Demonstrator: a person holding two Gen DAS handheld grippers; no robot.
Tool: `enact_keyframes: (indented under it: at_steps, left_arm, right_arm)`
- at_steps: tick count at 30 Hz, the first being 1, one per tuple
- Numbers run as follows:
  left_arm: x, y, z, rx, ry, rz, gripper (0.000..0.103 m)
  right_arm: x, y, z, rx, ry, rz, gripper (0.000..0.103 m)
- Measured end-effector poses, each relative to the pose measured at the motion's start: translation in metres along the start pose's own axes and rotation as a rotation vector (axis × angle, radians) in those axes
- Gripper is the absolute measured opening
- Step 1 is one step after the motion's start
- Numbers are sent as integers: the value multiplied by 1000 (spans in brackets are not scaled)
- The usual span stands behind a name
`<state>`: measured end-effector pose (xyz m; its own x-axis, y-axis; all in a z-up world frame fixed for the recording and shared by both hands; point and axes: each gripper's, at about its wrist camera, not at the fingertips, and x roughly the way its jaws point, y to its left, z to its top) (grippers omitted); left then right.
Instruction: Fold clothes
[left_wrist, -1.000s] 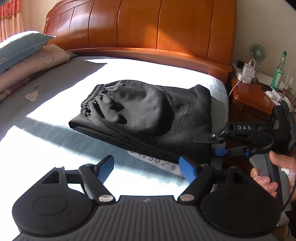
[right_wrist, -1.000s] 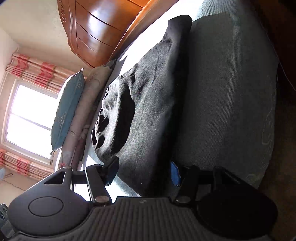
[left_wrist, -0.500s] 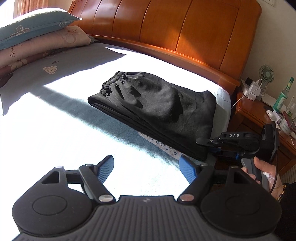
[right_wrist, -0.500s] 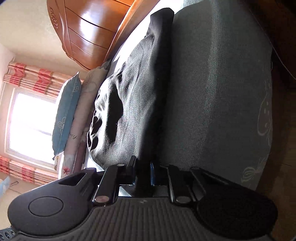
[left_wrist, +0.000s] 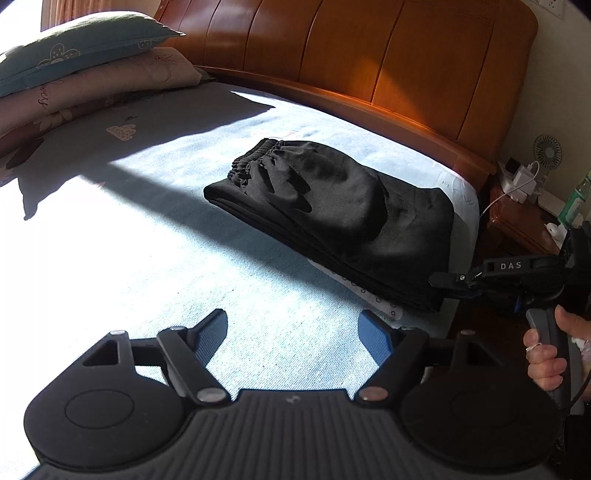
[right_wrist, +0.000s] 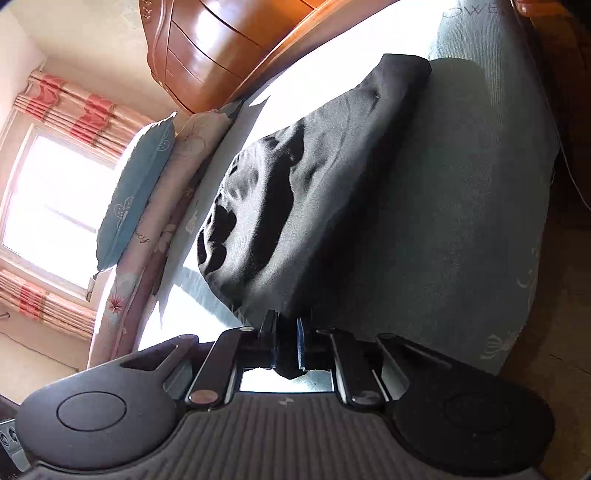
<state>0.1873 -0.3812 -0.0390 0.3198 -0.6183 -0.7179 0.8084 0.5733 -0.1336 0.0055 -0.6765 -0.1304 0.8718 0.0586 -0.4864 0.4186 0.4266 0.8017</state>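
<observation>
Folded black trousers (left_wrist: 332, 218) with an elastic waistband lie on the pale blue bedsheet (left_wrist: 129, 258) near the bed's right edge. My left gripper (left_wrist: 295, 332) hovers open over bare sheet, well short of the trousers, with nothing between its blue pads. At the trousers' near right corner my right gripper (left_wrist: 439, 284) is seen from the side, a hand (left_wrist: 546, 354) on its handle. In the right wrist view that gripper (right_wrist: 286, 343) is shut on the corner of the black trousers (right_wrist: 314, 192), cloth pinched between the fingers.
A wooden headboard (left_wrist: 369, 59) runs behind the bed. Two stacked pillows (left_wrist: 74, 74) lie at the far left. A wooden nightstand (left_wrist: 524, 218) at the right holds a small fan, a charger with cable and a green bottle. The mattress side drops off right of the trousers.
My right gripper went from open around the trousers' corner to shut on it. The left gripper pulled back and away from the trousers, staying open.
</observation>
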Motion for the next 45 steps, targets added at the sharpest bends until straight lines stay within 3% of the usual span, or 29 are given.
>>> enact_keyframes:
  at_steps: [3,8,11,16,20,25,27,30,32,37,43,45]
  left_arm:
    - [10,5,6,-11,13,-21,78]
    - [34,5,40,9,-1,-51,78]
    - [53,-4,69,70,-37,-85,79]
    - [102,-20,114,110,-64,-153,79]
    - [148,-18,129,90,-21,-118,79]
    - [185,11,124,38,58,44,73]
    - [187,31,119,-22,69,65,74]
    - [177,48,116,-106,57,36,73]
    - [159,47,117,-107,-6,13,73]
    - [135,20,134,28,-117,-101,77]
    - [150,13,136,76,-88,-69,78]
    - [156,11,137,88,-76,-55,74]
  right_arm:
    - [4,-14,-9,-16,45,-67,20]
    - [-21,5,-1,-123,-26,-83,29]
    - [-28,25,26,-232,-88,-78,40]
    - [-23,55,83,-414,-159,-118,41]
    - [-19,84,125,-686,-192,-258,41]
    - [-12,116,165,-1037,-206,-461,43]
    - [-3,117,167,-1069,-158,-381,43]
    - [23,115,160,-1087,-50,-239,39]
    - [58,116,141,-1121,15,-215,16]
    - [130,112,105,-1189,147,-192,13]
    - [153,91,98,-1117,164,-200,13]
    - [155,88,97,-1107,163,-200,13]
